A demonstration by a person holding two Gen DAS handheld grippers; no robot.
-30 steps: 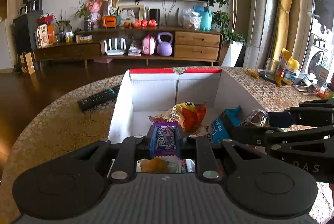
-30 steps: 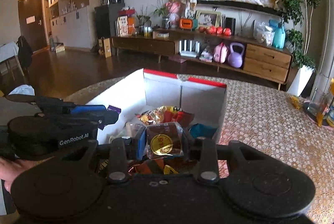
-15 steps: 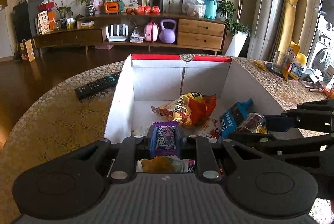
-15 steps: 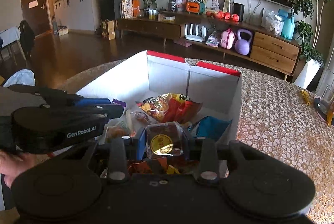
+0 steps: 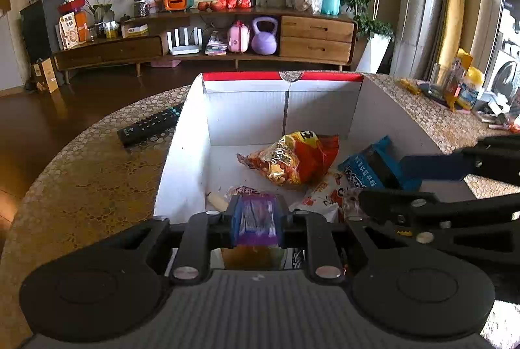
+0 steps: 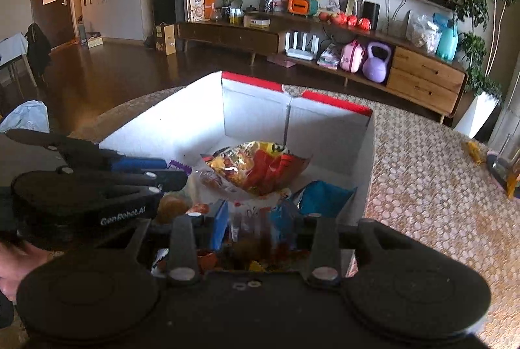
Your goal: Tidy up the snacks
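Left wrist view: sat on the left hand-held gripper (image 5: 256, 219), close above the white box (image 5: 182, 154), facing the sideboard (image 5: 201, 46).
Right wrist view: likewise, from the box's right.
Shared: box (image 6: 367, 160), orange snack bag (image 6: 260, 167), sideboard (image 6: 325, 50).

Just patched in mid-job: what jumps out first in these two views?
A white cardboard box with a red-edged rim fills the table's middle, an orange-red chip bag bright inside. The left tool, jaws opening, has a purple snack packet between its fingers. A black remote lies left of the box.
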